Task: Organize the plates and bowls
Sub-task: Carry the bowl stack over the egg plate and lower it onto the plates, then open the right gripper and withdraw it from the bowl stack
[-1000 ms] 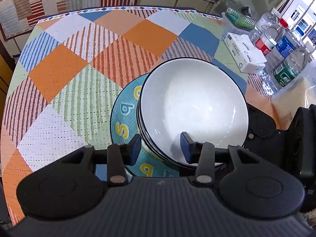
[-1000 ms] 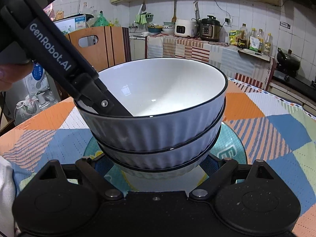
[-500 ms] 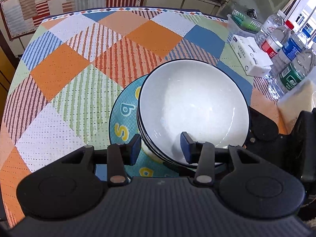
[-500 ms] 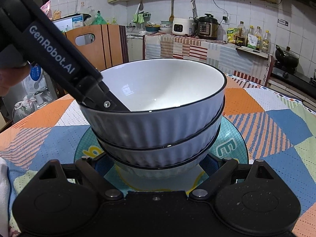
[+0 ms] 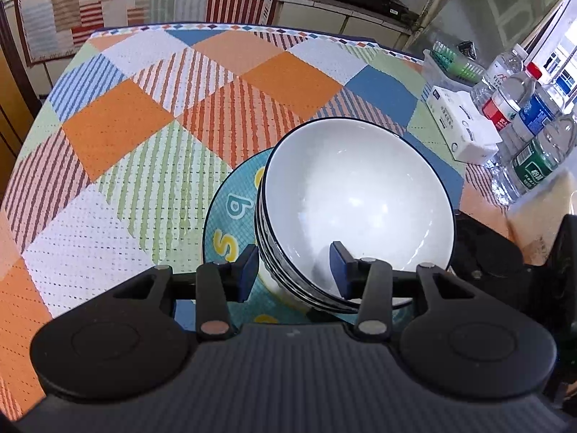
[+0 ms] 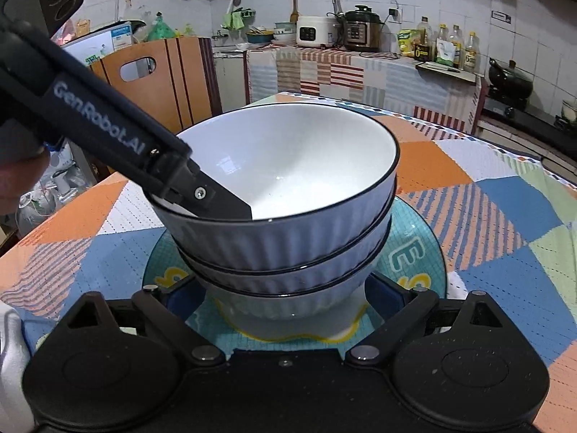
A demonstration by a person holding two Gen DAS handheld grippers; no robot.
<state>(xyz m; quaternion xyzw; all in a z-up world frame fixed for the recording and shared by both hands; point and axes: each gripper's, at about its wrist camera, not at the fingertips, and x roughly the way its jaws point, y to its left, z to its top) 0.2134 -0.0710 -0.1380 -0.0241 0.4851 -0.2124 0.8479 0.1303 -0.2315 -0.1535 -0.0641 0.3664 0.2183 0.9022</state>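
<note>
Three white ribbed bowls with dark rims (image 5: 353,195) (image 6: 288,166) are nested on a teal lettered plate (image 5: 230,216) (image 6: 414,252) on the chequered tablecloth. My left gripper (image 5: 293,270) straddles the stack's near rim. One pad is outside the walls and the other inside the top bowl, so it is shut on the rims. From the right wrist view, its inner finger (image 6: 223,205) lies against the top bowl's inner wall. My right gripper (image 6: 281,296) is low by the plate, spread wide, with its blue pads against both sides of the bottom bowl.
Several water bottles (image 5: 533,137), a white box (image 5: 465,133) and a clear tub with green items (image 5: 454,65) stand at the table's right edge. A wooden chair (image 6: 158,79) and a counter with cookers (image 6: 342,32) lie beyond the table. Bare cloth (image 5: 144,115) stretches left.
Both views have tilted slightly. The bowls and plate keep the same place between the fingers, and neither grip has changed.
</note>
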